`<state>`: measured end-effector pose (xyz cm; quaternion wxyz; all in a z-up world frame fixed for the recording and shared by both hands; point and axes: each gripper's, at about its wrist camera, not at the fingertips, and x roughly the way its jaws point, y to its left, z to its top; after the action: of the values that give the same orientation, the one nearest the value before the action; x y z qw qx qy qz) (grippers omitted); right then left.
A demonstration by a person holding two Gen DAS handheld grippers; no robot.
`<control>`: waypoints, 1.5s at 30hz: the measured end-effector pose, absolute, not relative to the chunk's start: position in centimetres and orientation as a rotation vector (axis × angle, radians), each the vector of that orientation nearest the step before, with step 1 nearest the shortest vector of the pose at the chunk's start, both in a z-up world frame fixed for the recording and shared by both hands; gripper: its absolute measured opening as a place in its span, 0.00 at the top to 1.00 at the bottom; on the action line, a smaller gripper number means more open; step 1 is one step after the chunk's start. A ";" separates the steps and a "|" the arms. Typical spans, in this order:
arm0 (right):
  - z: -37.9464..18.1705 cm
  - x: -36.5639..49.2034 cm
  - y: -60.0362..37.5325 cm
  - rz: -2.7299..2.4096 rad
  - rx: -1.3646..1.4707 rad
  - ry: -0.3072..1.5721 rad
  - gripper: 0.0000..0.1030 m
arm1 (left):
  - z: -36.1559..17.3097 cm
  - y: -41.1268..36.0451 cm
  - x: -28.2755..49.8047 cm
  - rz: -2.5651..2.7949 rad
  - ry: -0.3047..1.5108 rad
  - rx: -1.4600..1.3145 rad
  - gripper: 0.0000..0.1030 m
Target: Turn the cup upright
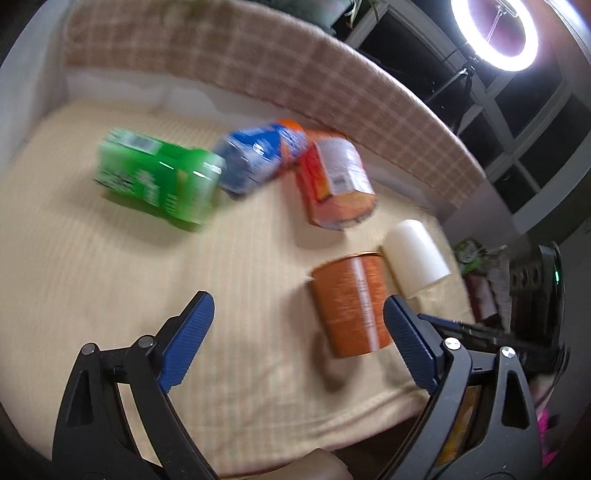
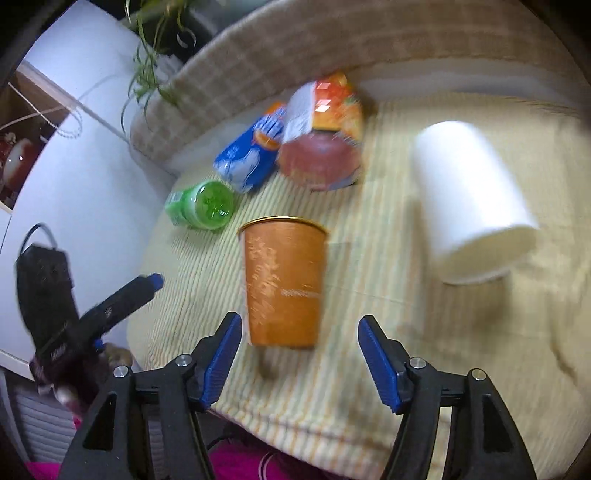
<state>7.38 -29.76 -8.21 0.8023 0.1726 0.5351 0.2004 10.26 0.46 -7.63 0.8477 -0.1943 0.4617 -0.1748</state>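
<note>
An orange paper cup point(image 2: 284, 284) with a gold rim stands upright on the cream striped cloth; it also shows in the left wrist view point(image 1: 351, 302). A white paper cup point(image 2: 472, 199) rests tilted with its mouth down to the right of it, also in the left wrist view point(image 1: 415, 254). My right gripper point(image 2: 299, 360) is open and empty, just in front of the orange cup. My left gripper point(image 1: 299, 339) is open and empty, with the orange cup just inside its right finger point(image 1: 406, 343). The left gripper also shows in the right wrist view point(image 2: 122, 299), left of the cup.
A green bottle point(image 1: 159, 177), a blue packet point(image 1: 258, 155) and an orange-red snack tub point(image 1: 332, 181) lie at the back of the cloth point(image 1: 110, 295). A checked cushion back point(image 1: 258, 70) rises behind them. A ring light point(image 1: 495, 33) stands at the upper right. The cloth's front edge point(image 2: 332, 439) is close below my right gripper.
</note>
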 end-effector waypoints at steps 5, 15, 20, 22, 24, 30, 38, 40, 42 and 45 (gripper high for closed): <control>-7.4 5.0 -30.9 0.348 0.403 1.098 0.34 | -9.2 -1.9 12.3 -0.441 1.064 -0.514 0.08; -7.7 3.1 -33.3 0.276 0.447 1.078 0.34 | -12.1 -5.0 15.2 -0.450 1.156 -0.579 0.19; -8.0 3.2 -33.1 0.275 0.441 1.077 0.34 | -12.5 -5.5 15.7 -0.445 1.160 -0.562 0.32; -8.1 3.2 -33.2 0.273 0.449 1.075 0.34 | -12.0 -5.7 15.4 -0.441 1.138 -0.527 0.34; -8.2 3.3 -33.2 0.269 0.456 1.074 0.34 | -11.4 -5.9 15.0 -0.428 1.104 -0.481 0.34; -8.5 3.7 -32.6 0.269 0.467 1.073 0.34 | -9.1 -6.9 13.2 -0.396 0.985 -0.323 0.34; -8.7 4.1 -31.9 0.272 0.470 1.080 0.34 | -7.4 -7.9 11.8 -0.369 0.861 -0.181 0.35; -8.8 4.2 -31.8 0.270 0.471 1.083 0.34 | -7.5 -8.2 11.9 -0.359 0.855 -0.163 0.35; -8.9 4.2 -31.9 0.267 0.473 1.083 0.34 | -7.5 -8.4 11.9 -0.348 0.845 -0.143 0.35; -8.9 4.2 -31.9 0.262 0.476 1.082 0.34 | -7.6 -8.6 11.7 -0.339 0.830 -0.109 0.35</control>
<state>4.16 -31.92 -8.89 0.8222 0.2238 0.5086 0.1233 11.70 -8.58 -7.65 0.8997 -0.0526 0.4012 -0.1639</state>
